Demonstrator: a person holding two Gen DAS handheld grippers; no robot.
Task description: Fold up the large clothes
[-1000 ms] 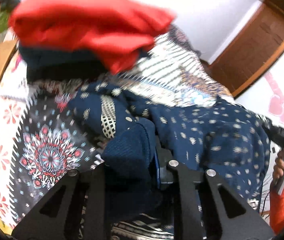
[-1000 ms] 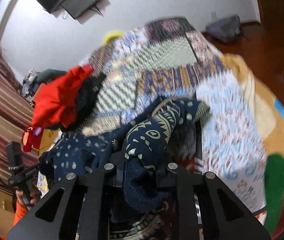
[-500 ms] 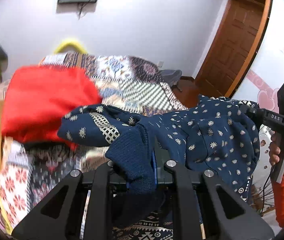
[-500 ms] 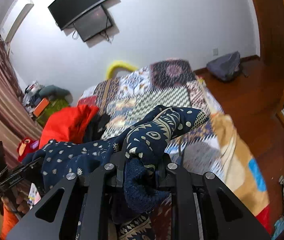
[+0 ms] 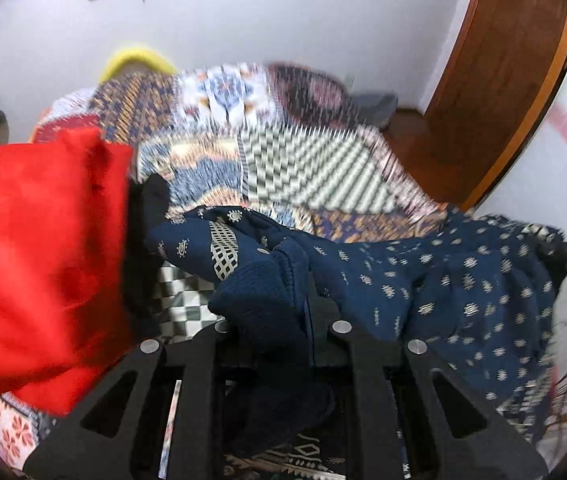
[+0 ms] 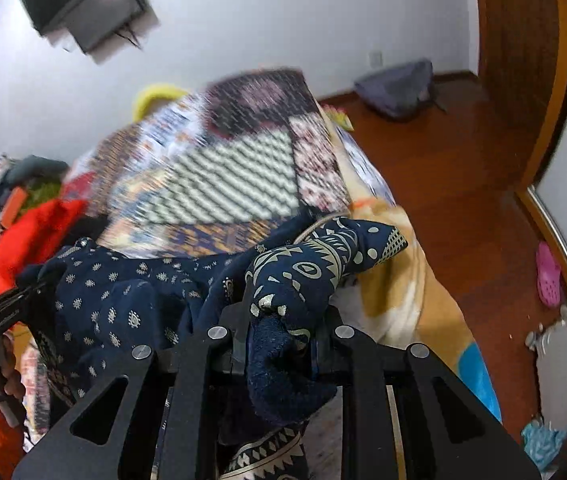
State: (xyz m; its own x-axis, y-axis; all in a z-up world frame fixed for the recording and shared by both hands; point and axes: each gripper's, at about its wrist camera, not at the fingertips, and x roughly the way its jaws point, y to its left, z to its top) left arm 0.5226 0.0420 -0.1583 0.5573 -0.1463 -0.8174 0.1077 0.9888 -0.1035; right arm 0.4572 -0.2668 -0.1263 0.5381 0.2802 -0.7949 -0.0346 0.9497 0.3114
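Both tongs, left (image 5: 273, 320) and right (image 6: 279, 330), clamped on navy garment (image 5: 443, 280).

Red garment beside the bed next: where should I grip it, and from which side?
Judging from the left wrist view, take the red garment at its upper corner near the quilt, coming from the right. That corner stands free, while the rest is a bunched mass. Both grippers are full now.

Patchwork-covered bed (image 6: 219, 184), red garment (image 5: 35, 256) atop

Navy patterned garment (image 5: 435, 288) hangs bunched above the bed.
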